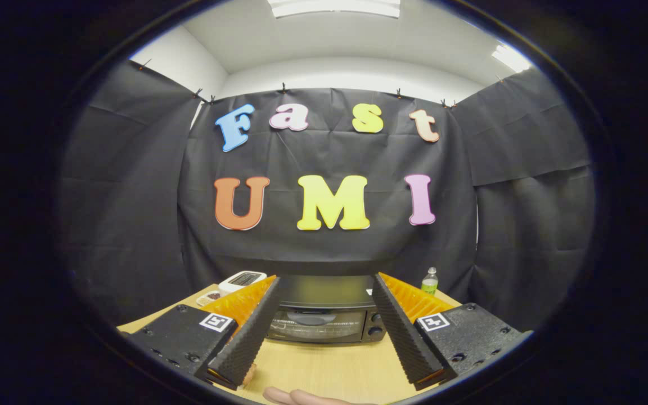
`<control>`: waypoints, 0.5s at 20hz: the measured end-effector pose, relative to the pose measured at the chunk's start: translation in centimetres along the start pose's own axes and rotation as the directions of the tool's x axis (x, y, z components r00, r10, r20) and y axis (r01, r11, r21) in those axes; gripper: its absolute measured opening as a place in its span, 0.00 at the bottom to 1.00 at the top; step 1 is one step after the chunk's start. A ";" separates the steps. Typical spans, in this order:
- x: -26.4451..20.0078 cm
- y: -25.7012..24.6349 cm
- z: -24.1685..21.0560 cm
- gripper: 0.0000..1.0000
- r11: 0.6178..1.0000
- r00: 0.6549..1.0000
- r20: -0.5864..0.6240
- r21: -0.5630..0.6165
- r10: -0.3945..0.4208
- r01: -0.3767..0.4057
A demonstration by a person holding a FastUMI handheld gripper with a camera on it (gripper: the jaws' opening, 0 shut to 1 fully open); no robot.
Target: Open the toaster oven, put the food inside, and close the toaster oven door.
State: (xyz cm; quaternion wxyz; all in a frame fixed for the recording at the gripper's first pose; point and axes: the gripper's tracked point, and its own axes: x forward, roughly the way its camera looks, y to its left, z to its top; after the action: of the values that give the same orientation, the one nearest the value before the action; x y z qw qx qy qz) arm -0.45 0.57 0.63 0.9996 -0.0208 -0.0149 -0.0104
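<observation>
Tongs (pixel 324 292) wide open, hold nothing. Toaster oven (pixel 324 315) sits on desk (pixel 329 368) beyond the fingers, between them, door closed. Bare desk surface before oven. Bottle (pixel 429 280) behind, right.

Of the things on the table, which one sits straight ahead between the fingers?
The toaster oven, door shut, framed between the open fingers of the hand-held gripper. The bottle stands beyond the right finger; the white device beyond the left.

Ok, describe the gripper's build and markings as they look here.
The gripper has two long wedge-shaped fingers with ridged, textured inner faces and ribbed outer sides. Each sits on a black block-shaped mount with visible screws. Each mount carries a small square black-and-white tag. No cables are visible.
</observation>
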 end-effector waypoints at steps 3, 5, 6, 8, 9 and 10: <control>-0.4 -0.2 0.2 1.00 1.000 1.000 0.005 -0.002 -0.006 0.006; -0.4 -0.3 0.3 1.00 1.000 1.000 0.009 -0.002 -0.011 0.011; -0.3 -0.2 0.2 1.00 1.000 1.000 0.011 -0.001 -0.008 0.008; 0.3 0.1 -0.1 1.00 1.000 1.000 0.008 0.001 0.001 -0.001; 0.9 0.3 -0.5 1.00 1.000 1.000 0.002 0.006 0.005 -0.005; 1.4 0.5 -1.0 1.00 1.000 1.000 -0.005 0.010 0.013 -0.012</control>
State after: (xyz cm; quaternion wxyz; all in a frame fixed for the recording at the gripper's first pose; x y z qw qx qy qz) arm 1.04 0.98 -0.34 0.9998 -0.0158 -0.0124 -0.0041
